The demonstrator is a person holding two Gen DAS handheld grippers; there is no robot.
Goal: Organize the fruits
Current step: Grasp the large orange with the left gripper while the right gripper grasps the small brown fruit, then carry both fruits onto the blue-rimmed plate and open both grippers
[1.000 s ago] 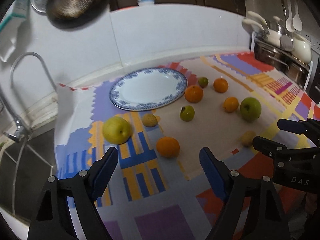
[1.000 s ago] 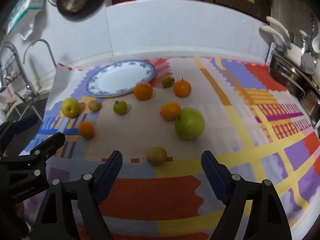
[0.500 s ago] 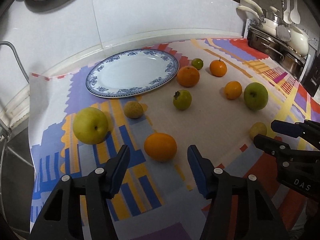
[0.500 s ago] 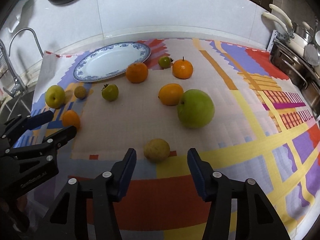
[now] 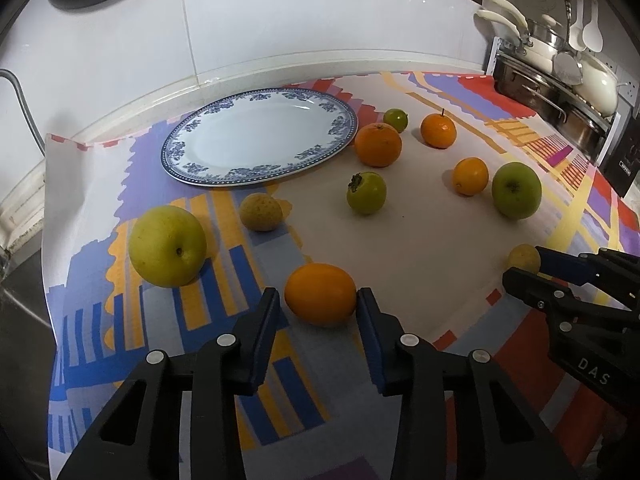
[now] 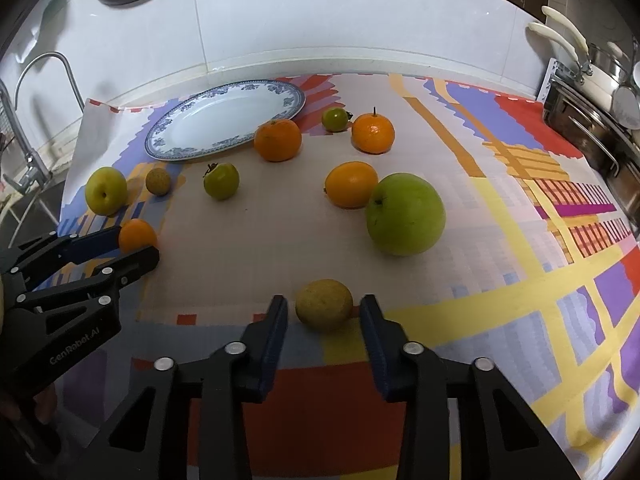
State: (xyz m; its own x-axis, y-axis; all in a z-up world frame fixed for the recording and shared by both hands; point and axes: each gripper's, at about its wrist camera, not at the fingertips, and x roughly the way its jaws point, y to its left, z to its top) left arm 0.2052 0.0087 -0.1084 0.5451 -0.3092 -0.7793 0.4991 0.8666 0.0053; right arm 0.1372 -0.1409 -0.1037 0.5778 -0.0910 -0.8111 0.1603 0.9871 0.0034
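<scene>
White tiles are shining on the wall behind the bench, and a bright cloth with stripes of many colours is lying over it. Nearest the left gripper an orange is sitting on the cloth, right between the two blue pads. The jaws are closing in on it; the right pad is touching its side, and the left pad is sitting just beside it with a thin gap. The right gripper is doing the same with a small yellow lemon, which is sitting between its pads. Those jaws are closing too, and both pads are very near the lemon, but I cannot tell if they are pressing it yet. The left gripper is showing the words "GenRobot.AI" on its side in the right wrist view, and the right gripper is showing the letters "DAS" in the left wrist view. A blue and white plate is waiting at the back of the cloth, well away from both grippers. Ten fruits are lying on the cloth: four oranges, two yellow lemons, one big green apple, one yellow-green apple, one green fruit with a leafy top and one little green round fruit. Pots and white spoons are standing on a rack at the far right.
</scene>
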